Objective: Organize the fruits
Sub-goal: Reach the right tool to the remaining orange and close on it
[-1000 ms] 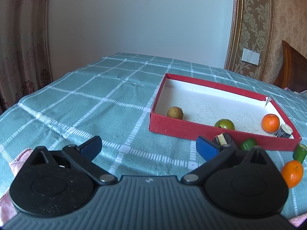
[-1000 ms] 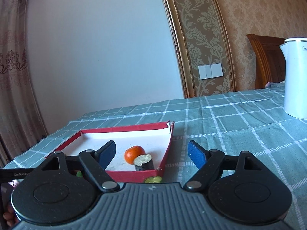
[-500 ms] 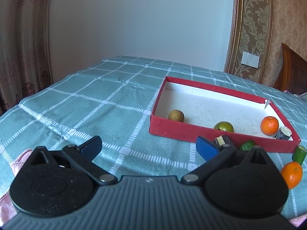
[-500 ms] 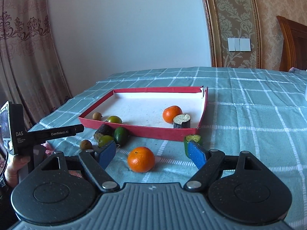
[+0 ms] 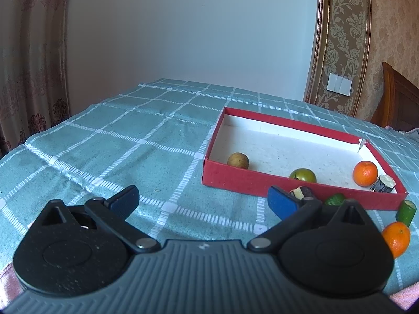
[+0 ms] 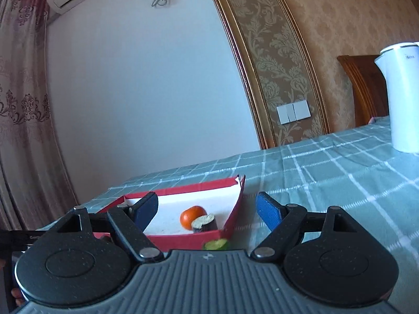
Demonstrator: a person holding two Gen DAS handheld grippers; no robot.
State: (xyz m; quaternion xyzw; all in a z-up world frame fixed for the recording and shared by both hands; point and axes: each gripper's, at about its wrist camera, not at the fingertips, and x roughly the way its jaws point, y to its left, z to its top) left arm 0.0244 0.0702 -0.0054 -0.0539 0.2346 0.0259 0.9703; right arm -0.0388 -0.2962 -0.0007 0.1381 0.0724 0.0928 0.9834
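The task is judged partly done. Inside the shallow red cardboard box with white floor point(image 5: 262, 183) are seen a round brown fruit point(image 5: 237, 160), a green fruit point(image 5: 303, 175), an orange mandarin point(image 5: 365, 173) and a dark cut cylinder point(image 5: 383, 183).

Outside on the counter, at the box's 6 o'clock, another orange mandarin point(image 5: 396, 238), a green cut piece point(image 5: 406, 209) and other partly hidden pieces remain.

The left hand-held gripper point(image 5: 203, 201) and right hand-held gripper point(image 6: 207, 210) are both held released, nothing grasped.

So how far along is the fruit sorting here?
Partway. In the red box sit a brown fruit, a green fruit, an orange and a dark cut piece. Both the left gripper and the right gripper are open and empty. Still outside: another orange and a green cut piece.
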